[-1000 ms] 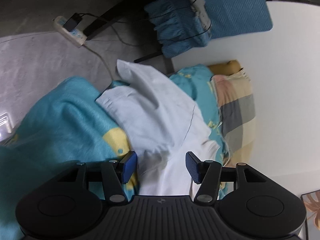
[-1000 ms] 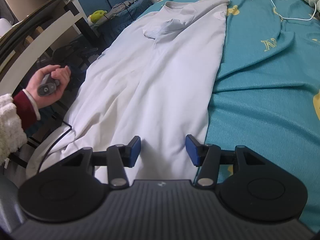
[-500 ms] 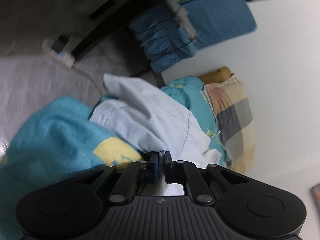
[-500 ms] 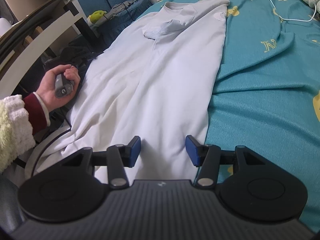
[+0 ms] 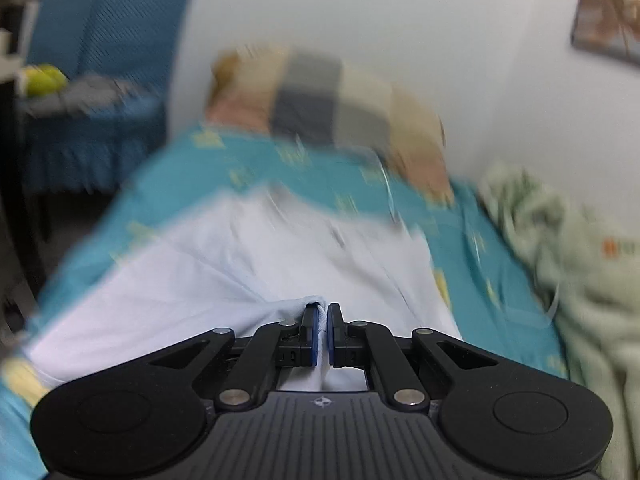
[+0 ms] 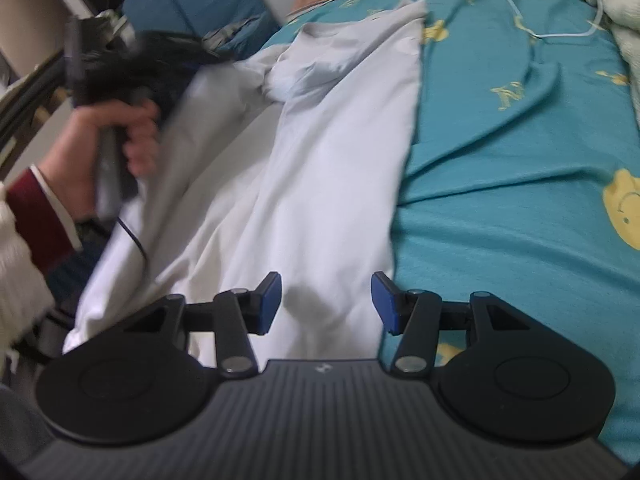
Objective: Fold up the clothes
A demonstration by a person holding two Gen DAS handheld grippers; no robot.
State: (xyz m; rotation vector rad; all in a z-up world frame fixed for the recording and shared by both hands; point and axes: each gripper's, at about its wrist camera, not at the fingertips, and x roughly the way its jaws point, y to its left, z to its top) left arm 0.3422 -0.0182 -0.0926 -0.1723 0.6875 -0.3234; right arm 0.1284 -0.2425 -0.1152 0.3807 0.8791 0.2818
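A white garment [image 6: 320,184] lies lengthwise on the teal bed sheet [image 6: 520,200]; it also shows, blurred, in the left wrist view [image 5: 248,264]. My left gripper [image 5: 322,330] is shut on a fold of the garment's left edge and holds it up. In the right wrist view that gripper [image 6: 104,64] is a dark blur in a hand at the left, over the garment's edge. My right gripper [image 6: 325,300] is open and empty just above the garment's near end.
A checked pillow [image 5: 328,100] lies at the head of the bed by the white wall. A pale green blanket [image 5: 568,264] is heaped at the right. A white cable [image 6: 516,12] runs over the sheet. A blue chair [image 5: 100,80] stands left of the bed.
My left gripper shut on the garment's edge, then swung up and over toward the bed, lifting the cloth. My right gripper stayed open in place.
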